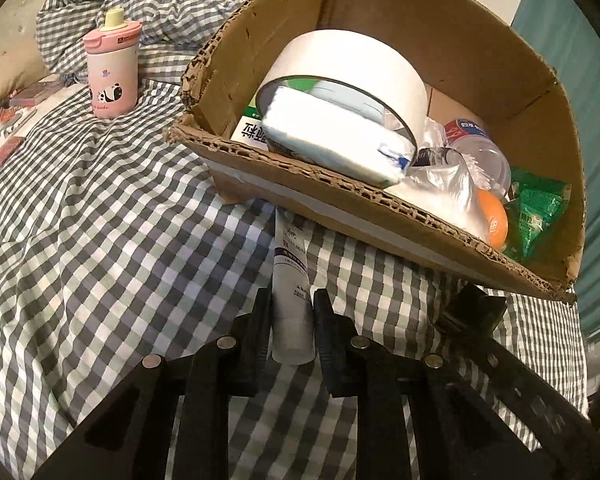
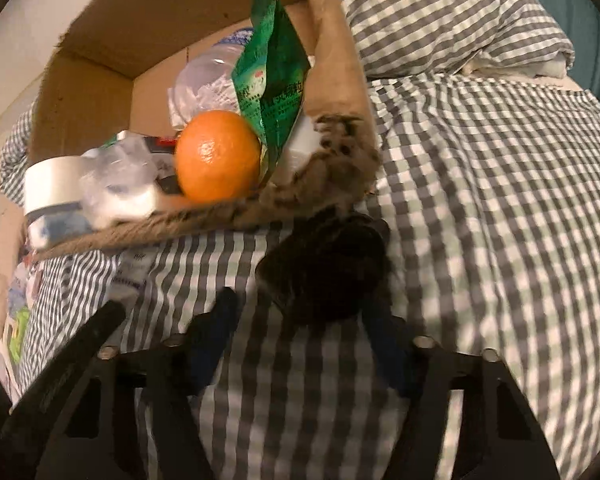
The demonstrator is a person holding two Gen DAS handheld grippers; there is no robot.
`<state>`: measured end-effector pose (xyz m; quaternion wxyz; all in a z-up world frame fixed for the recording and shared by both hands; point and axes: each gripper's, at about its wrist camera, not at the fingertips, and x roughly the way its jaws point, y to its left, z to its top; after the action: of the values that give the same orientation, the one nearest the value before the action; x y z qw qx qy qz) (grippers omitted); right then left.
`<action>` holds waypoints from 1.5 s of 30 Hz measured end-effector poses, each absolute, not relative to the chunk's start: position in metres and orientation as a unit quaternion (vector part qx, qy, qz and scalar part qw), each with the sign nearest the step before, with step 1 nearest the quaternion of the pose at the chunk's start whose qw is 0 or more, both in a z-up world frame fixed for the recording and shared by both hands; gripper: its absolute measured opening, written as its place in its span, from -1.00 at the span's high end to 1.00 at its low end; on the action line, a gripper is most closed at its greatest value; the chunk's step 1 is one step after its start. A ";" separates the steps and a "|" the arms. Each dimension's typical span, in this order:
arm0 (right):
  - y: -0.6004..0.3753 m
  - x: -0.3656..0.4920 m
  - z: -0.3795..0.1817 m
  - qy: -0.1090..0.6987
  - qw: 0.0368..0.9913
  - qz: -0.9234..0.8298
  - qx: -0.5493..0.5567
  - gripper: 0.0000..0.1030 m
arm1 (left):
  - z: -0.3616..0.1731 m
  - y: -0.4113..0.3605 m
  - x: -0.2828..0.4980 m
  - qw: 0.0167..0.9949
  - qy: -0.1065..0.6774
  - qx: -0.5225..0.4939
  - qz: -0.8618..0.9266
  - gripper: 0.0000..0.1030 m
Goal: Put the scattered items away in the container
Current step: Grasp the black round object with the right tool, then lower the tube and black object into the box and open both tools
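Note:
A cardboard box [image 1: 380,208] sits on the checked bedding and holds a white tape roll [image 1: 352,68], a tissue pack [image 1: 332,140], an orange [image 1: 494,216], a green packet [image 1: 536,212] and a plastic bottle [image 1: 476,148]. My left gripper [image 1: 292,300] is shut on a white tube [image 1: 290,280] that lies just in front of the box's near wall. My right gripper [image 2: 300,312] is open, with a dark blurred object [image 2: 324,268] between its fingers, touching the right one, near the box corner [image 2: 332,176]. The orange [image 2: 218,156] and green packet [image 2: 272,72] show there too.
A pink panda bottle [image 1: 112,72] stands upright on the bedding far left. Small red packets [image 1: 8,150] lie scattered at the left edge. A rumpled checked duvet [image 1: 172,8] is piled behind. A checked pillow [image 2: 452,16] lies right of the box.

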<state>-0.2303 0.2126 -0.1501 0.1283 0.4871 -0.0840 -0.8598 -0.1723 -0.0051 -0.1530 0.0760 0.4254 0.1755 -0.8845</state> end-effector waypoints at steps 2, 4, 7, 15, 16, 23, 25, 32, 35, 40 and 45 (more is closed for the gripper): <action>0.209 -0.235 -0.155 -0.087 0.137 -0.853 0.496 0.54 | -0.156 -0.006 -0.172 0.076 0.171 0.427 -0.885 0.58; 0.211 -0.228 -0.152 -0.095 0.144 -0.854 0.490 0.80 | -0.161 -0.002 -0.169 0.074 0.168 0.431 -0.883 0.58; 0.213 -0.212 -0.142 -0.097 0.156 -0.854 0.487 0.82 | -0.160 -0.005 -0.168 0.073 0.168 0.433 -0.883 0.58; 0.218 -0.156 -0.102 -0.113 0.194 -0.857 0.464 0.82 | -0.141 0.001 -0.143 0.056 0.170 0.425 -0.887 0.58; 0.217 -0.151 -0.096 -0.115 0.196 -0.858 0.460 0.82 | -0.138 0.003 -0.137 0.050 0.169 0.426 -0.887 0.58; 0.216 -0.130 -0.053 -0.118 0.202 -0.876 0.422 0.82 | -0.107 0.018 -0.093 -0.006 0.155 0.419 -0.895 0.58; 0.220 -0.128 -0.038 -0.108 0.204 -0.882 0.410 0.82 | -0.088 0.018 -0.090 -0.016 0.147 0.405 -0.902 0.58; 0.205 -0.162 0.015 -0.067 0.194 -0.905 0.372 0.82 | -0.026 0.013 -0.134 -0.047 0.130 0.377 -0.916 0.58; 0.196 -0.183 0.032 -0.053 0.194 -0.912 0.357 0.82 | 0.005 0.008 -0.157 -0.048 0.123 0.350 -0.927 0.58; 0.181 -0.242 0.032 -0.037 0.166 -0.914 0.367 0.82 | 0.028 0.008 -0.210 -0.040 0.092 0.329 -0.939 0.58; 0.158 -0.296 0.012 0.053 0.080 -0.927 0.364 -0.06 | 0.008 0.006 -0.257 -0.016 0.080 0.323 -0.943 0.06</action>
<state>-0.2956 0.1575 0.0120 0.0798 0.3637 0.0528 -0.9266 -0.2573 0.0064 0.0078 -0.0164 0.3233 0.0795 -0.9428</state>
